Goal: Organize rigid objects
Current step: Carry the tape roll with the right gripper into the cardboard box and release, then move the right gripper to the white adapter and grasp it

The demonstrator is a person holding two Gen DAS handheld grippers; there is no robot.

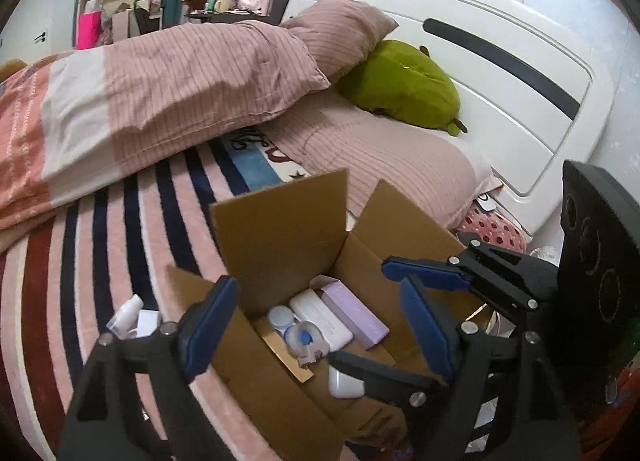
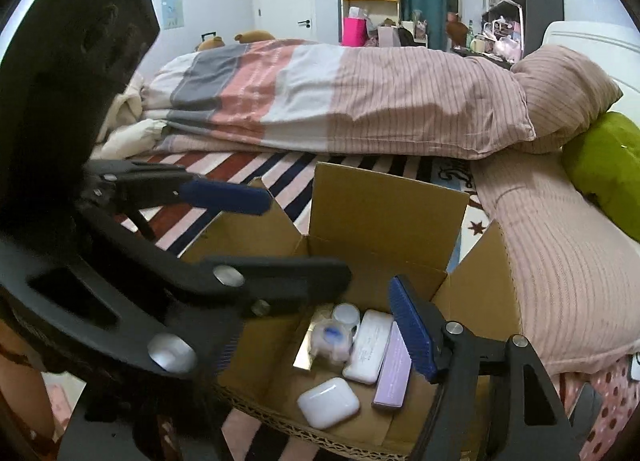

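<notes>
An open cardboard box (image 1: 280, 221) (image 2: 384, 205) stands on the striped blanket. Inside lie a white earbud case (image 2: 328, 403) (image 1: 346, 383), a long white case (image 2: 368, 345) (image 1: 326, 319), a lilac box (image 2: 394, 369) (image 1: 356, 315) and a clear lens case with blue parts (image 2: 332, 337) (image 1: 304, 337). My left gripper (image 1: 318, 327) (image 2: 308, 237) hovers open above the box with nothing between its blue pads. My right gripper (image 2: 316, 341) (image 1: 360, 311) is open too, close beside the left one over the box, and holds nothing. Its left finger is mostly hidden behind the left gripper.
Small white items (image 1: 132, 317) lie on the striped blanket (image 1: 120, 221) left of the box. A folded pink striped quilt (image 2: 360, 101), a pillow (image 1: 340, 33) and a green plush (image 1: 404, 85) fill the bed behind. The white headboard (image 1: 500, 93) stands at the right.
</notes>
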